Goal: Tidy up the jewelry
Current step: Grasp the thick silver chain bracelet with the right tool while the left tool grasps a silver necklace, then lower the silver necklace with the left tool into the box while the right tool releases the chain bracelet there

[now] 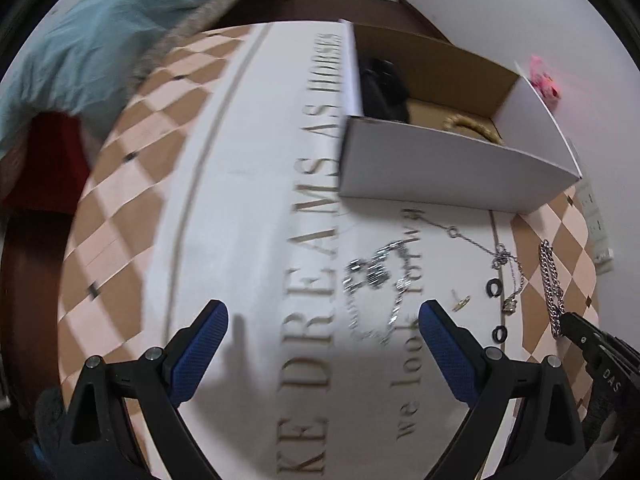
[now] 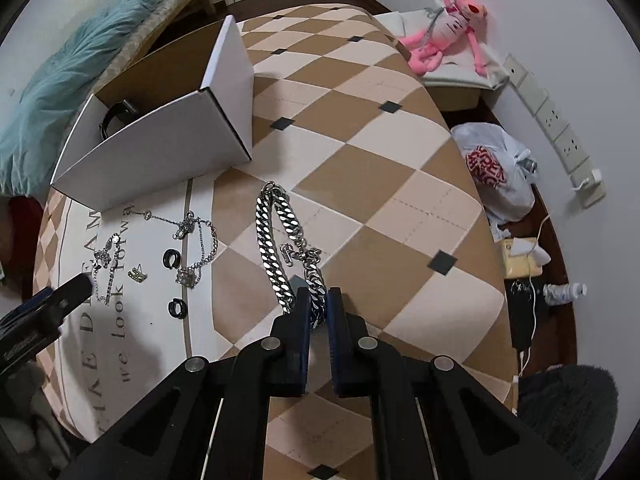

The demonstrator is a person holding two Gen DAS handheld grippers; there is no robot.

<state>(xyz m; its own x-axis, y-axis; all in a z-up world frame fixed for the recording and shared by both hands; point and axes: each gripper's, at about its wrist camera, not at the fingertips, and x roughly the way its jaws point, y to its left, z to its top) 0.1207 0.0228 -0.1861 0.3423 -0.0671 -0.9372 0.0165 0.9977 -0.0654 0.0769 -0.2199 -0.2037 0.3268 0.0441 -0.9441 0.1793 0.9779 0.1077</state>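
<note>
The bed cover (image 2: pixel 360 152) is a tan-and-cream diamond check with small dark diamonds, and a white panel with grey-gold lettering. Between the black, blue-padded fingers (image 2: pixel 338 312) lies a silver curb chain (image 2: pixel 276 240). Left of them sit two black rings (image 2: pixel 172 258). Beyond stands a box (image 2: pixel 160 148), white outside and brown inside. Far right lies a pink plush toy (image 2: pixel 448 28).

Both wrist views look steeply down, close over the tablecloth (image 1: pixel 132 216) — sharing the jewelry and box (image 2: pixel 168 136).

Box (image 1: pixel 452 168) contents half hidden (dark item (image 1: pixel 384 88) blurred), cloth lettering (image 1: pixel 320 280) cut off
</note>
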